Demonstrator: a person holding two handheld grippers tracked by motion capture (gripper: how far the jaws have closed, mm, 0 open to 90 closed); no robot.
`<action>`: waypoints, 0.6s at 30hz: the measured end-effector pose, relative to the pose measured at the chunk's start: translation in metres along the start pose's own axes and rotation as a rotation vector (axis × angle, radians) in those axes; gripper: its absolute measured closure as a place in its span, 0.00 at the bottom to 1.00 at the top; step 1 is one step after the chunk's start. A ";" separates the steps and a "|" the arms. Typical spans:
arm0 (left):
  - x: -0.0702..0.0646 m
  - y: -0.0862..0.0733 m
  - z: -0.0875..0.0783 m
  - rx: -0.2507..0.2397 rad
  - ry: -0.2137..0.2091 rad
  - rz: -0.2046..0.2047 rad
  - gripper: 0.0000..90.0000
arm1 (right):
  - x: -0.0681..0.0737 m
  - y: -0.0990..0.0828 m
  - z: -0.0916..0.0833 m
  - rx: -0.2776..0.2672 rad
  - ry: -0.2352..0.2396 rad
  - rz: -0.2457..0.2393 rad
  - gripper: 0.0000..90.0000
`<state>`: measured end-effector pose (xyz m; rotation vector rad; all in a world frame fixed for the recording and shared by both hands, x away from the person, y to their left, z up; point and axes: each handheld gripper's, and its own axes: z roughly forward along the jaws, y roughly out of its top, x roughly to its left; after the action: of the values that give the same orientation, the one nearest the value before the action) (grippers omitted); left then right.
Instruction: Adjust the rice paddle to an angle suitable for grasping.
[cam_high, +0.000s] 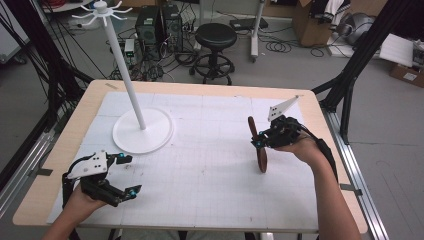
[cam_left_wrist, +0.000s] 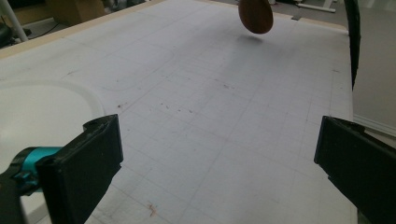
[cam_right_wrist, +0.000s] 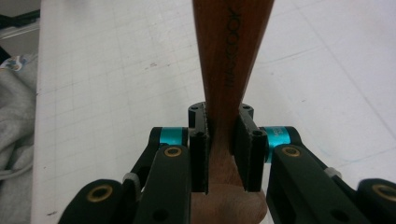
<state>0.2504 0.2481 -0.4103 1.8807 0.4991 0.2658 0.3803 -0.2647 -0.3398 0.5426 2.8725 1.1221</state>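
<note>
Stand left on table; spoon right, seemingly above it.

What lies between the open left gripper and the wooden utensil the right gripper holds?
Bare gridded mat in the high view, between left gripper and wooden utensil.

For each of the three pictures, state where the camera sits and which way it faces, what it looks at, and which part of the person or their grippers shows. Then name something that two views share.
High view: above the person's side, facing forward and down on the table; both forearms, left gripper, right gripper.
Left gripper view: rides the left gripper, facing across the mat; its black jaws stand wide apart.
Right gripper view: rides the right gripper, jaws clamped on the wooden spoon.
Shared: the wooden spoon and the white stand base also appear in the left gripper view.
</note>
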 end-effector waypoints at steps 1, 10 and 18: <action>0.000 0.000 0.000 -0.001 -0.001 0.000 0.02 | 0.000 0.000 -0.001 -0.004 0.008 0.003 0.87; -0.001 0.000 -0.001 -0.001 -0.003 0.001 0.02 | 0.001 0.002 -0.004 -0.009 -0.007 0.000 0.87; 0.000 -0.001 0.000 -0.009 -0.014 -0.004 0.02 | 0.004 0.003 -0.006 -0.008 -0.008 0.002 0.87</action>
<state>0.2507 0.2485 -0.4107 1.8718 0.4915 0.2515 0.3763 -0.2649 -0.3329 0.5488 2.8602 1.1278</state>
